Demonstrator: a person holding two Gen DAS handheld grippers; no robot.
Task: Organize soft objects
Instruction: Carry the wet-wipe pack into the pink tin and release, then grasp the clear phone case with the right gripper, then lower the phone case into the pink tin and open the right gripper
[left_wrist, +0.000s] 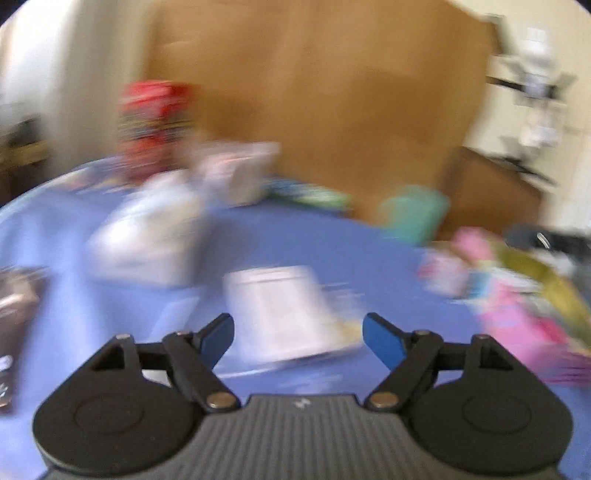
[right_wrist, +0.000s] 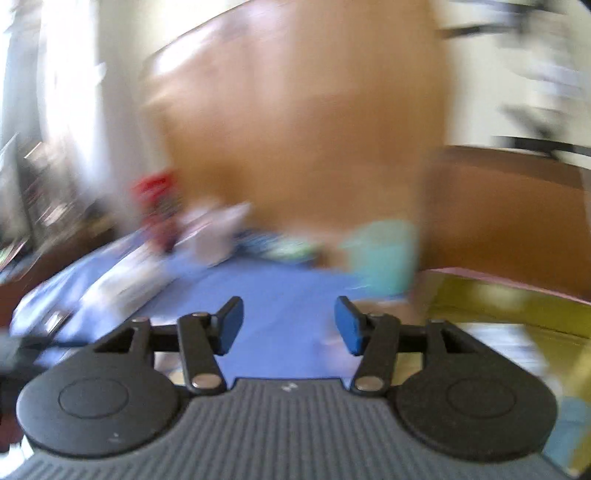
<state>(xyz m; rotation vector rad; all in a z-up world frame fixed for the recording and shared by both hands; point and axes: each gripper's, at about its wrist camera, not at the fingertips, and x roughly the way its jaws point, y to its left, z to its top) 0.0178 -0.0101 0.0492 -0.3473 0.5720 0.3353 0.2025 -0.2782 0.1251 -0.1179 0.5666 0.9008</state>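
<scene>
Both views are blurred by motion. My left gripper (left_wrist: 298, 332) is open and empty above a blue sheet (left_wrist: 280, 236). A white soft item (left_wrist: 284, 314) lies just ahead of it. A larger white item (left_wrist: 151, 236) lies to the left, a pink item (left_wrist: 513, 306) to the right, a teal item (left_wrist: 413, 214) at the back. My right gripper (right_wrist: 289, 319) is open and empty over the blue sheet (right_wrist: 273, 291). The teal item (right_wrist: 380, 254) is ahead to its right, the white items (right_wrist: 129, 277) to its left.
A red patterned object (left_wrist: 155, 122) stands at the back left, also in the right wrist view (right_wrist: 159, 206). A brown wooden panel (left_wrist: 314, 92) rises behind the sheet. A yellow-green container (right_wrist: 517, 314) sits at the right. A dark object (left_wrist: 14, 314) lies at the left edge.
</scene>
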